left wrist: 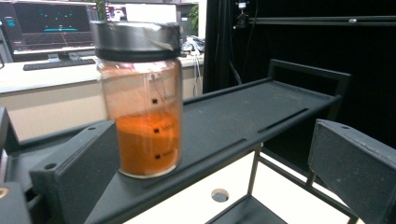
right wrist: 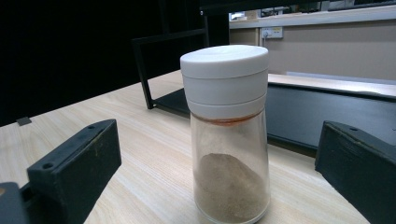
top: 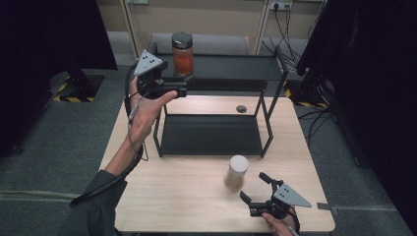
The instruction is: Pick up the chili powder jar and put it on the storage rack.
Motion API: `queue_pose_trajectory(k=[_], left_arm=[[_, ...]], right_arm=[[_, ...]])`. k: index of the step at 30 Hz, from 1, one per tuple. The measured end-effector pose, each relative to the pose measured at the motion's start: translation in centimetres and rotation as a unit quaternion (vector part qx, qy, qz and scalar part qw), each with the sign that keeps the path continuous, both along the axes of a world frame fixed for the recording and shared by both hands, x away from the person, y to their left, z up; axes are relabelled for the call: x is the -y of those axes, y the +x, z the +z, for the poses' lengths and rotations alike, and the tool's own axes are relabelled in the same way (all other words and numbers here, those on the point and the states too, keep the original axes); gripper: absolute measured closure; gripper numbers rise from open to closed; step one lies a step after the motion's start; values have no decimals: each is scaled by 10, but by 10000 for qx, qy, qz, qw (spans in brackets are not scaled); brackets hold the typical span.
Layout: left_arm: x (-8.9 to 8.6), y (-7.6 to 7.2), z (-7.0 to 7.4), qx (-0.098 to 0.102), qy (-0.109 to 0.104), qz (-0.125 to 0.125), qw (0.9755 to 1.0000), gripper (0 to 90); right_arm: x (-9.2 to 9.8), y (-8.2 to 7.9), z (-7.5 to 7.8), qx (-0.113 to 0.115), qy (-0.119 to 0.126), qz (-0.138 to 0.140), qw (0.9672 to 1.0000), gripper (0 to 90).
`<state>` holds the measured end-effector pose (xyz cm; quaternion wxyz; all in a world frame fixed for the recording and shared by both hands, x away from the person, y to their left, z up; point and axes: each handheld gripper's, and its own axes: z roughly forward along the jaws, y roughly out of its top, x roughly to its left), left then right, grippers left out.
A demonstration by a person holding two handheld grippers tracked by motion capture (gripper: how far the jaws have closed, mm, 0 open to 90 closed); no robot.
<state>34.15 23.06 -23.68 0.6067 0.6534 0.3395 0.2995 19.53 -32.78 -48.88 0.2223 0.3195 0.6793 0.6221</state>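
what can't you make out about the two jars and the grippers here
- Orange jar: the small square marks on its glass are too small to read in the left gripper view.
- White-capped shaker: base cut off by the bottom edge in the right gripper view.
- Right gripper: hand cut off by the bottom edge in the high view.

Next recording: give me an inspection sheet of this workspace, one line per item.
Surface: light wood table with a cable hole, bearing a black two-tier rack.
Job's things: orange-powder jar upright on the rack's top shelf; white-capped shaker of brownish powder upright on the table.
Clutter: nothing seen.
Grippers: left gripper open, beside the jar; right gripper open, facing the shaker, apart from it.
Cables: gripper cable along left forearm; wall cables at back.
Surroundings: grey floor, black curtains, wall sockets.
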Motion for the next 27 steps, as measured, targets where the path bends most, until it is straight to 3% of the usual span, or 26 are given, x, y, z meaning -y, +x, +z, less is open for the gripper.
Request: queue_pose_trajectory(k=[11,19,27], left_arm=[[-2,-18,-22,12,40,-285,9996,19],[-6,-31,-47,-59,52,-606,9981,18],[-8,-45,-72,-68,97,-776,9969,18]], right_arm=[[0,-1,0,6,3,-12,10000,6],[0,-1,0,1,5,-12,10000,6],[0,-1,0,1,8,-20,10000,6]])
